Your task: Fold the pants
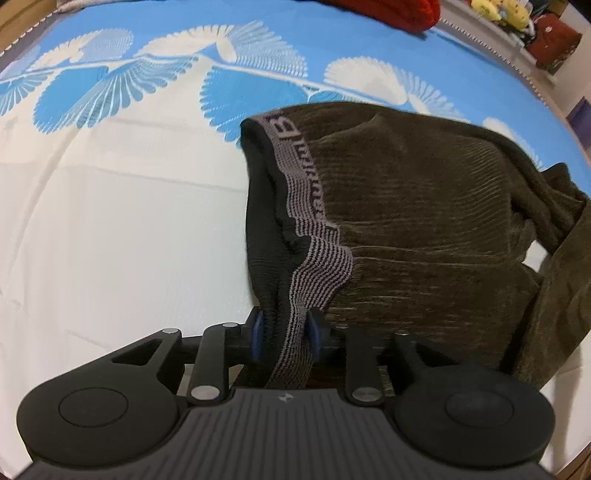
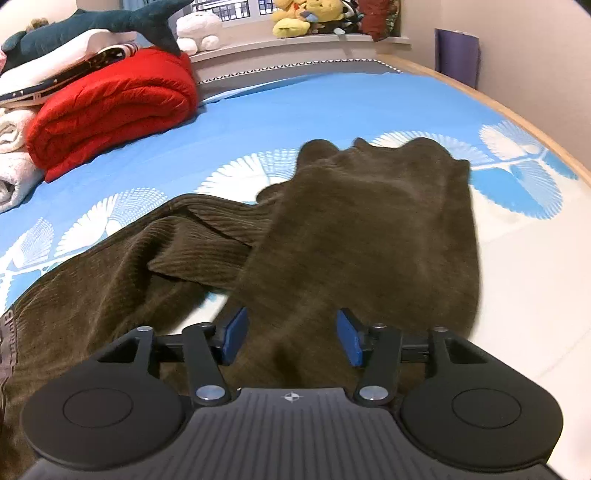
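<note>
Dark olive corduroy pants (image 1: pixel 413 206) lie on the bed, with a grey striped waistband (image 1: pixel 314 236) at their left end. My left gripper (image 1: pixel 284 332) is shut on the waistband, its blue pads pinching the band. In the right wrist view the pants (image 2: pixel 110 266) spread leftward and one leg (image 2: pixel 369 229) runs away from me, blurred by motion. My right gripper (image 2: pixel 291 332) is open, its blue pads either side of that leg; the fabric sits between them without being pinched.
The bed sheet (image 1: pixel 129 221) is white with a blue fan pattern. A red folded quilt (image 2: pixel 110 107), white towels (image 2: pixel 14 162) and a shark plush (image 2: pixel 92 22) lie at the bed's far left. Plush toys (image 2: pixel 310 14) sit on the sill. The bed's wooden edge (image 2: pixel 517 114) runs right.
</note>
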Demonstrator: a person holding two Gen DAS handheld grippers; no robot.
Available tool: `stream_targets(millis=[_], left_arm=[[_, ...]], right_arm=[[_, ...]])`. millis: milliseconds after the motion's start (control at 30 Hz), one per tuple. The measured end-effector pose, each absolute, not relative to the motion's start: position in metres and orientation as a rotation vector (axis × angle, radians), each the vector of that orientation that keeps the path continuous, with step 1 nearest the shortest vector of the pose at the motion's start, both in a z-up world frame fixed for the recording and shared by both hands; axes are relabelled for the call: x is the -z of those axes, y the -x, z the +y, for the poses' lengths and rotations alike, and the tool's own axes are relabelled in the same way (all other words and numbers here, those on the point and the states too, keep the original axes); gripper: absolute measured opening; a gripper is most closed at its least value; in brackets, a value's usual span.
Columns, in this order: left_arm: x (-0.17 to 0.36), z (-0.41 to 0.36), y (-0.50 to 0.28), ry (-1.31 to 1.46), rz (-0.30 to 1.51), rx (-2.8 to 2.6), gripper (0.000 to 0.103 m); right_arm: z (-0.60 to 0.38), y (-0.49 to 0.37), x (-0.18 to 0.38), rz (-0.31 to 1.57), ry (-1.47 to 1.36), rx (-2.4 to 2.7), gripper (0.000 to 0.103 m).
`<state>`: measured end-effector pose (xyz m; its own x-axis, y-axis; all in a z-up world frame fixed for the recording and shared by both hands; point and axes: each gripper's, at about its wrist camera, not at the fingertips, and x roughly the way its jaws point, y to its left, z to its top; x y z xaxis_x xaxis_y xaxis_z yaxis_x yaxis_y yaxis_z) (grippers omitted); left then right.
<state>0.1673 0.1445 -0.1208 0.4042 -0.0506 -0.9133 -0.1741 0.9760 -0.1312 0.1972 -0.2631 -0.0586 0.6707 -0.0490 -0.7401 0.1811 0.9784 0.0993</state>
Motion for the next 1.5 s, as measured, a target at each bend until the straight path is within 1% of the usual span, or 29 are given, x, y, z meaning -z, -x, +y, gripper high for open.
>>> stream_targets(millis=[33, 67, 133, 267, 367, 467, 500, 533, 567, 600, 633, 667, 733, 833, 933, 1000, 1067, 1100, 1133, 1200, 1300, 1367, 1400, 1467, 1500], left_arm=[[0.123, 0.144, -0.169, 0.216, 1.166, -0.079, 0.036], [0.125, 0.143, -0.17, 0.212, 1.174, -0.076, 0.04], [0.128, 0.141, -0.171, 0.202, 1.184, -0.067, 0.041], [0.132, 0.135, -0.175, 0.166, 1.195, -0.055, 0.046], [0.134, 0.136, -0.178, 0.165, 1.202, -0.048, 0.046], [0.134, 0.138, -0.178, 0.162, 1.2, -0.045, 0.046], [0.134, 0.138, -0.179, 0.159, 1.199, -0.046, 0.046], [0.134, 0.138, -0.178, 0.156, 1.199, -0.046, 0.046], [0.133, 0.138, -0.178, 0.155, 1.197, -0.047, 0.044], [0.132, 0.137, -0.177, 0.152, 1.194, -0.047, 0.042], [0.131, 0.137, -0.177, 0.146, 1.19, -0.05, 0.039], [0.13, 0.136, -0.176, 0.143, 1.186, -0.05, 0.034], [0.128, 0.135, -0.173, 0.138, 1.176, -0.058, 0.031], [0.123, 0.133, -0.169, 0.131, 1.162, -0.074, 0.029], [0.12, 0.129, -0.165, 0.125, 1.154, -0.099, 0.029], [0.119, 0.128, -0.164, 0.128, 1.152, -0.109, 0.03], [0.119, 0.125, -0.163, 0.115, 1.15, -0.114, 0.03], [0.119, 0.125, -0.162, 0.108, 1.15, -0.113, 0.031], [0.12, 0.125, -0.163, 0.105, 1.151, -0.112, 0.032], [0.121, 0.127, -0.164, 0.109, 1.158, -0.113, 0.034], [0.123, 0.129, -0.166, 0.114, 1.168, -0.111, 0.041], [0.124, 0.127, -0.168, 0.108, 1.18, -0.098, 0.048], [0.125, 0.126, -0.169, 0.103, 1.186, -0.089, 0.05], [0.127, 0.123, -0.171, 0.083, 1.2, -0.073, 0.055], [0.128, 0.122, -0.172, 0.077, 1.203, -0.068, 0.055]], right_arm=[[-0.257, -0.205, 0.062, 0.827, -0.154, 0.136, 0.071], [-0.251, -0.212, 0.065, 0.832, -0.135, 0.14, 0.073], [-0.237, -0.229, 0.074, 0.855, -0.09, 0.14, 0.073], [-0.224, -0.255, 0.096, 0.925, -0.029, 0.165, 0.073], [-0.22, -0.268, 0.11, 0.973, 0.038, 0.224, 0.073], [-0.221, -0.269, 0.113, 0.99, 0.079, 0.236, 0.072], [-0.222, -0.269, 0.111, 0.986, 0.088, 0.242, 0.06], [-0.226, -0.266, 0.107, 0.987, 0.096, 0.263, 0.039], [-0.229, -0.265, 0.105, 0.99, 0.094, 0.277, 0.027], [-0.238, -0.262, 0.101, 0.995, 0.068, 0.285, 0.004], [-0.249, -0.258, 0.097, 1.0, 0.022, 0.281, 0.0], [-0.259, -0.255, 0.094, 1.004, -0.017, 0.271, 0.0], [-0.278, -0.24, 0.087, 1.007, -0.046, 0.266, 0.0], [-0.305, -0.216, 0.08, 1.008, -0.072, 0.277, 0.0], [-0.328, -0.191, 0.077, 1.011, -0.196, 0.182, 0.0], [-0.325, -0.183, 0.073, 1.006, -0.197, 0.135, 0.003], [-0.312, -0.18, 0.064, 0.95, -0.143, 0.101, 0.02], [-0.303, -0.181, 0.061, 0.924, -0.124, 0.086, 0.043], [-0.293, -0.183, 0.058, 0.897, -0.108, 0.076, 0.057], [-0.278, -0.192, 0.057, 0.868, -0.081, 0.067, 0.06], [-0.259, -0.21, 0.059, 0.864, -0.052, 0.088, 0.062], [-0.242, -0.228, 0.066, 0.858, -0.022, 0.122, 0.068], [-0.235, -0.234, 0.07, 0.865, -0.015, 0.135, 0.073], [-0.221, -0.25, 0.079, 0.886, -0.008, 0.145, 0.074], [-0.216, -0.256, 0.084, 0.892, 0.003, 0.148, 0.074]])
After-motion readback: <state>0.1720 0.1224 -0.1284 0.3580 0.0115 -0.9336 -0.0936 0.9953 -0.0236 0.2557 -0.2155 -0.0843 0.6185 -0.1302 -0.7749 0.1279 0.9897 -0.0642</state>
